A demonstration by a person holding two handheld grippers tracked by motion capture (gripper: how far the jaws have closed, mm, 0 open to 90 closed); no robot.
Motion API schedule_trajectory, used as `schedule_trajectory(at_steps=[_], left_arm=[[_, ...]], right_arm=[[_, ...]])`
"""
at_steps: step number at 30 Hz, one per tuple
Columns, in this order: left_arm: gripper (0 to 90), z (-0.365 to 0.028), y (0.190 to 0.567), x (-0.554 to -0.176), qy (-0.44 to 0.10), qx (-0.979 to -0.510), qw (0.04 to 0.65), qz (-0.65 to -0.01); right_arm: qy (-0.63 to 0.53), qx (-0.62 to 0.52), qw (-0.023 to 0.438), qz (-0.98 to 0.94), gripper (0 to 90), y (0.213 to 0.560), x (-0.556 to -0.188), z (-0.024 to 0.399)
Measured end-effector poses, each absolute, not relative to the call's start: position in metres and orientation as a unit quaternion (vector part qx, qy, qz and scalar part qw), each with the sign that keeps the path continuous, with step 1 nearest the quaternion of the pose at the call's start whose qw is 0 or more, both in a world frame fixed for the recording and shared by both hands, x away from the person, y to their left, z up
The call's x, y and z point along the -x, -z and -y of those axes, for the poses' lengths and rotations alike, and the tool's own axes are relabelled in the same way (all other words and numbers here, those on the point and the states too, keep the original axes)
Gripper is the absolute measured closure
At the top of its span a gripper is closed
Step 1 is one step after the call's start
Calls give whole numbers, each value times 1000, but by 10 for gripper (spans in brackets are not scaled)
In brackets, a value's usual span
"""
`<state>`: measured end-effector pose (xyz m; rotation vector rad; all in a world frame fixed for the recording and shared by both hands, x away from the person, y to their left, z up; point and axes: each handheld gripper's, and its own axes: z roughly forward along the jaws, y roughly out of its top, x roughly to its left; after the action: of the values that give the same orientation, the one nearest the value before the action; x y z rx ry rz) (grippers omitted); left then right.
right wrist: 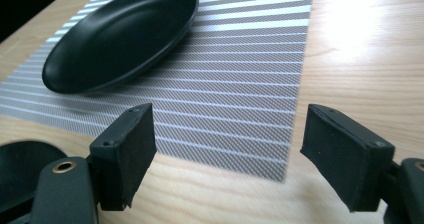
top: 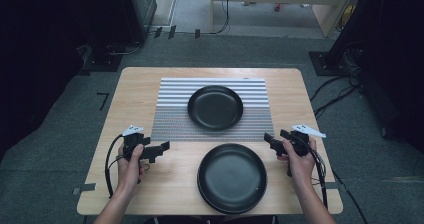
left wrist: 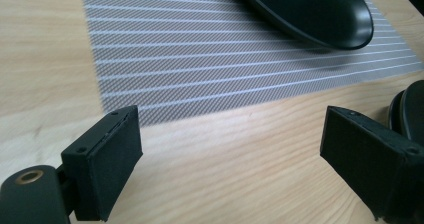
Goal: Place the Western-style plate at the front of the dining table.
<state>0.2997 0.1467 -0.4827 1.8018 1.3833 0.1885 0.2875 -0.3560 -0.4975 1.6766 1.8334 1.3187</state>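
Both grippers, left gripper (top: 164, 147) and right gripper (top: 268, 139), stand wide and empty, flanking the near plate (top: 232, 178) at lower centre, apparently positioned for a two-sided lift toward the mat (top: 170, 119).

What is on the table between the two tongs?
In the high view, the near black plate lies between the left tongs and the right tongs, on the wooden table. Neither touches it.

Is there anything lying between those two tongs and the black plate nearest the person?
Nothing visible. The near plate sits on bare wood between the left tongs and the right tongs, both open and empty. The other plate rests farther back on the striped mat, out of the way.
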Motion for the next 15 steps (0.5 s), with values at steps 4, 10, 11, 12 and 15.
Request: schedule_trajectory(at_steps=[4, 10, 11, 12, 15], left_arm=[[93, -159, 487, -291, -80, -712, 417, -560], [93, -178, 494, -278, -82, -707, 408, -572], [93, -181, 495, -276, -84, -705, 407, -575], [93, -185, 496, -273, -86, -704, 406, -576], [93, -194, 498, -267, -89, -701, 401, -583]], right_arm=[[-454, -585, 177, -648, 201, 496, -276, 363], [-448, -587, 187, -648, 198, 497, -261, 376], [-444, -591, 191, -646, 202, 497, -255, 381], [-444, -592, 189, -646, 200, 498, -253, 384], [-443, -594, 189, -645, 197, 500, -245, 391]])
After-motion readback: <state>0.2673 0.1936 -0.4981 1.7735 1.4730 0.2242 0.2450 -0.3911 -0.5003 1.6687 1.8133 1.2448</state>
